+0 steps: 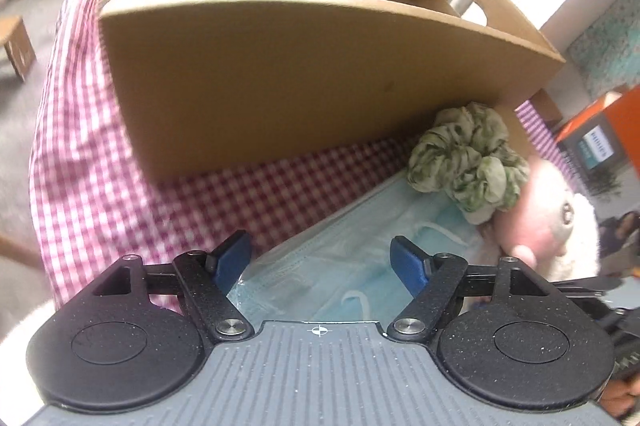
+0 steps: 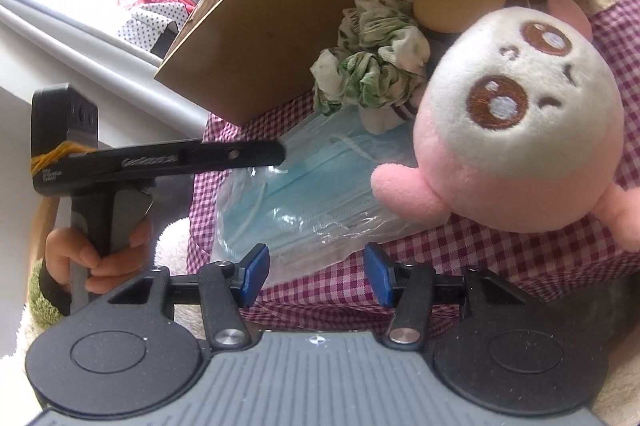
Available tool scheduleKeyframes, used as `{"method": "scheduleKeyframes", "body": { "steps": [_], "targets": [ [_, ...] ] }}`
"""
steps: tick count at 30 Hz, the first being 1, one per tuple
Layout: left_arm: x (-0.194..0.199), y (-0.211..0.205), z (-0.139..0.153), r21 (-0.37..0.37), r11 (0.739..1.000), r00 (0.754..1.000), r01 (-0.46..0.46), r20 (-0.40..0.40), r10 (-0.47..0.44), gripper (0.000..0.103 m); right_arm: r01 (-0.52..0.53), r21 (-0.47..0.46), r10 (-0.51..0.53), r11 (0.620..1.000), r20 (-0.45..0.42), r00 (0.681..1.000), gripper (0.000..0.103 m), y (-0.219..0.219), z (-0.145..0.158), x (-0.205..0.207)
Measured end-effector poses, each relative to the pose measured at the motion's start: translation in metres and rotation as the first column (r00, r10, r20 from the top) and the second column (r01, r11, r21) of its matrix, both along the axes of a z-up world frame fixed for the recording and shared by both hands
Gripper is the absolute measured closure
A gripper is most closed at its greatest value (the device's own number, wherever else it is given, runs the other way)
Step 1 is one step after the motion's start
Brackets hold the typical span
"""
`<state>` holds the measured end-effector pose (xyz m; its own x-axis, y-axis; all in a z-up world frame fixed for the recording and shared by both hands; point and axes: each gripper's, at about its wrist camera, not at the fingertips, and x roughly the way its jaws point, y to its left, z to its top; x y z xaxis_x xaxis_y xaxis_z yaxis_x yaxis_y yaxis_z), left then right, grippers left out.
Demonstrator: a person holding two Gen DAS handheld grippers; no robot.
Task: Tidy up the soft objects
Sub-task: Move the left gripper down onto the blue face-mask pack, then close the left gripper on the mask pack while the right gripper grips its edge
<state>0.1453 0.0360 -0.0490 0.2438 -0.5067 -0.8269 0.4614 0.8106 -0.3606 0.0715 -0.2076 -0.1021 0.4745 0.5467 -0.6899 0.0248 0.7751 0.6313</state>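
Masks pack [image 1: 344,266] under left gripper [image 1: 320,260], angled down, jaws apart.

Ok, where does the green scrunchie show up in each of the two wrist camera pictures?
Left wrist view: the green scrunchie lies right of centre, against the cardboard box, above the pack of blue masks.
Right wrist view: the green scrunchie lies top centre, at the box wall, left of the pink plush toy.
Shared landmark: the pack of blue masks, just below the scrunchie in both.
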Motion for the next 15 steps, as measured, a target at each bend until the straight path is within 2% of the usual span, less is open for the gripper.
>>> {"method": "scheduleKeyframes", "body": {
  "steps": [5,9,15],
  "targets": [
    [-0.001,0.029,-0.008,-0.109,0.993,0.992,-0.055,-0.118,0.042,0.026,0.038,0.062,-0.037,0.997,-0.02,0.999,0.048,-0.008,-0.004,-0.001],
    [-0.014,0.046,-0.014,-0.184,0.979,0.981,-0.09,-0.183,0.056,0.026,0.076,0.167,-0.066,0.983,-0.064,0.996,0.048,-0.015,-0.014,-0.003],
    [-0.032,0.063,-0.019,-0.25,0.959,0.973,-0.131,-0.216,0.077,0.026,0.13,0.286,-0.102,0.949,-0.11,0.989,0.05,-0.016,-0.028,-0.003]
  ]
}}
